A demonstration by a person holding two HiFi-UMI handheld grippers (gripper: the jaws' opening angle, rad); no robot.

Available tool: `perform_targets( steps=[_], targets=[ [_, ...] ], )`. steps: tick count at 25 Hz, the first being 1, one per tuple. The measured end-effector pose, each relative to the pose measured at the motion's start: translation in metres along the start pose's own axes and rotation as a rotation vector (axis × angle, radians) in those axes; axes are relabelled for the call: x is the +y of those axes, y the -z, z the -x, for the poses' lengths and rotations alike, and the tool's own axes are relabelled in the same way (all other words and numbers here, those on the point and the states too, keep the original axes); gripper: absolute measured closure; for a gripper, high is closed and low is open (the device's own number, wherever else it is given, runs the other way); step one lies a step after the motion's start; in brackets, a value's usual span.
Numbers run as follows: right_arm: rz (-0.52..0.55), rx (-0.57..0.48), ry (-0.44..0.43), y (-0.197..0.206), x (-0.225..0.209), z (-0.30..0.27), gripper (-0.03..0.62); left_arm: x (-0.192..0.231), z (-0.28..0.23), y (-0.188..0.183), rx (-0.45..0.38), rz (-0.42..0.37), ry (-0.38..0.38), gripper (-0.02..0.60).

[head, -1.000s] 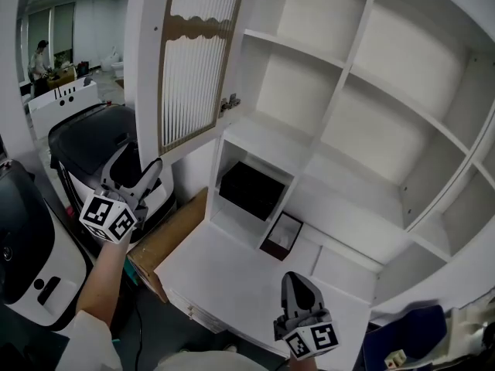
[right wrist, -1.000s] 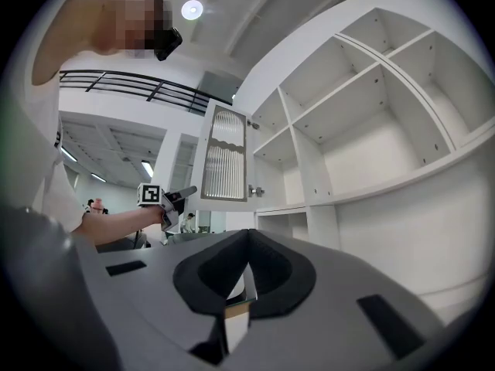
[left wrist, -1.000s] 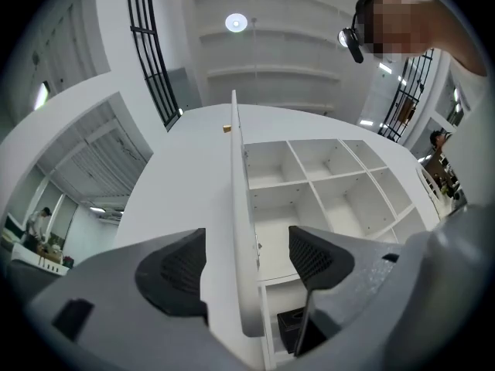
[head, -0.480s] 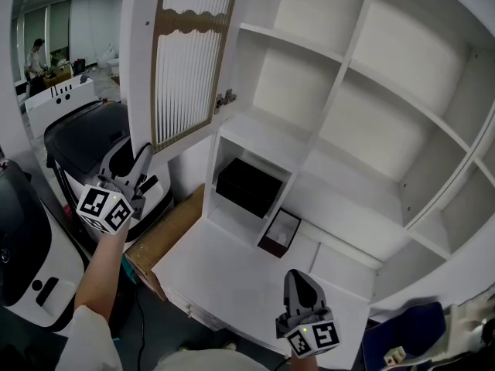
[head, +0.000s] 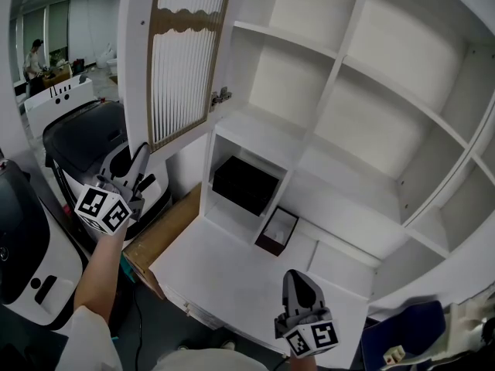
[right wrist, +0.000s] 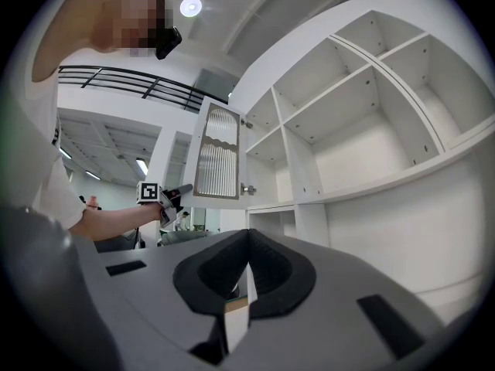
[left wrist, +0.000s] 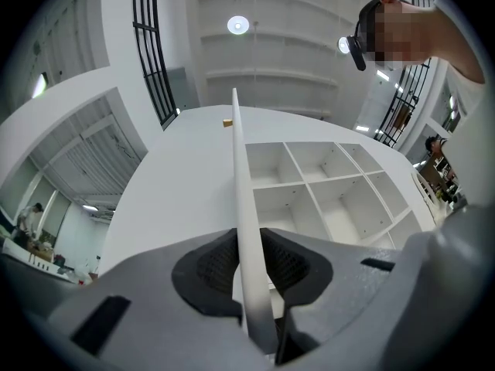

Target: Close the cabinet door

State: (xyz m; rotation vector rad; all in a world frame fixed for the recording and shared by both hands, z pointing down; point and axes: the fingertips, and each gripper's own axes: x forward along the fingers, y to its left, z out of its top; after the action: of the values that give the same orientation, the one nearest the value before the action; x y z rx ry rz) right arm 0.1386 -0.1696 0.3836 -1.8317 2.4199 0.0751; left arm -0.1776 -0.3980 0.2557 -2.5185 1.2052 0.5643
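White ribbed cabinet door (head: 182, 60) stands open at far left. The left claw (head: 141, 159), its jaws just closing in, pinches its lower edge, with the hinges (head: 221, 96) to the right. The right claw (head: 298, 286), shut and empty, sits nearer, well apart.

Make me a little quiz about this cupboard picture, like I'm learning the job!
1. What is the left hand-held gripper clamped on? A: the cabinet door. B: a cup. C: nothing.
2. True or false: the door is already shut.
3. What colour is the box in the small low cubby?
Key: 1 A, its jaws have just been closing onto the door's edge. 2 false, it stands open. 3 black.
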Motion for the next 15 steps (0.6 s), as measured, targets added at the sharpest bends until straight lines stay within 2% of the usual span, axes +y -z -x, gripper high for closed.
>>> perform_targets(
  steps=[5, 10, 15],
  targets=[
    [0.001, -0.003, -0.006, 0.000, 0.000, 0.003, 0.595, -0.013, 0.002, -0.003, 0.003, -0.025, 0.000, 0.509],
    [-0.005, 0.003, -0.007, 0.002, -0.012, 0.006, 0.595, -0.045, -0.001, -0.003, -0.001, -0.063, 0.015, 0.508],
    [-0.013, 0.008, -0.011, 0.005, -0.020, 0.008, 0.595, -0.065, -0.007, -0.003, -0.021, -0.050, 0.008, 0.506]
  ],
)
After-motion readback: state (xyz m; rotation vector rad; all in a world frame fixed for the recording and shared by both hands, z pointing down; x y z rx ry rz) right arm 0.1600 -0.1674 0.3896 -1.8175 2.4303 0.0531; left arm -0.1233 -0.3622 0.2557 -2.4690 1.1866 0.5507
